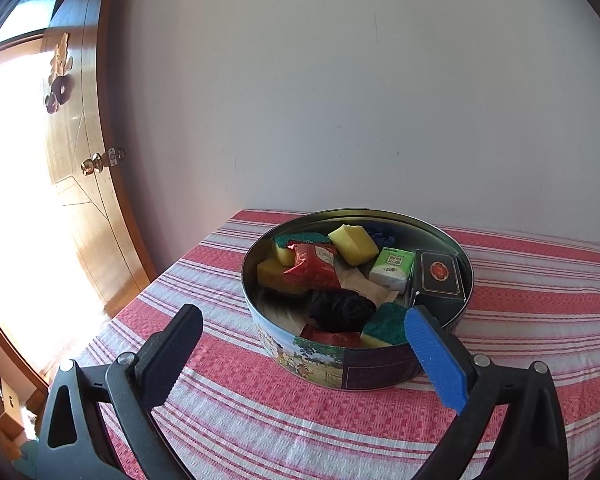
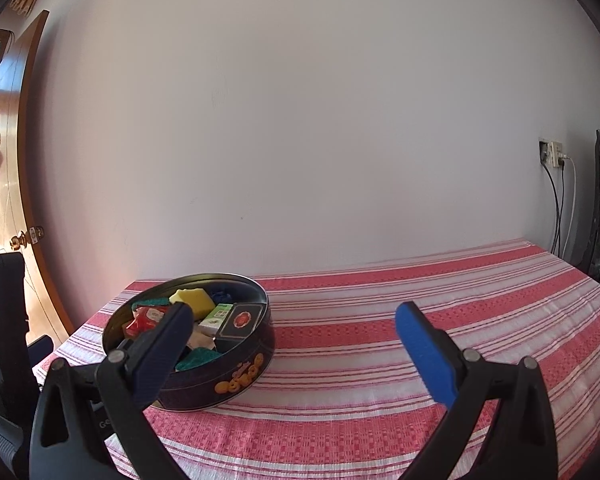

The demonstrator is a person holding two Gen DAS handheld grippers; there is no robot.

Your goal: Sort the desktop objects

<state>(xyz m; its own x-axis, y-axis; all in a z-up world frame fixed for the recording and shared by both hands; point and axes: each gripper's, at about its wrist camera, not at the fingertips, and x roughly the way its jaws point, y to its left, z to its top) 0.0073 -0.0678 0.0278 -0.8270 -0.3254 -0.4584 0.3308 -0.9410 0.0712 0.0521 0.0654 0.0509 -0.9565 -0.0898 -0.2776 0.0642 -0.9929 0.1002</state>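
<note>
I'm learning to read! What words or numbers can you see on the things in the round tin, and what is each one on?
No text here reads clearly.
Red snack packet: white label with print, too blurred to read.
Green and white packet: square code pattern and tiny print, unreadable.
Black box: red round emblem in a gold border, no legible words.
Cookie tin side: gold script above the cookie pictures, too small to read.

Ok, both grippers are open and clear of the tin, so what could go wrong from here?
Two risks. The black box stands propped against the round tin's rim; a nudge might tip it out or over. The contents are piled loosely, so reaching in with the left gripper for one sponge could snag the red packet overlapping its neighbours.
</note>
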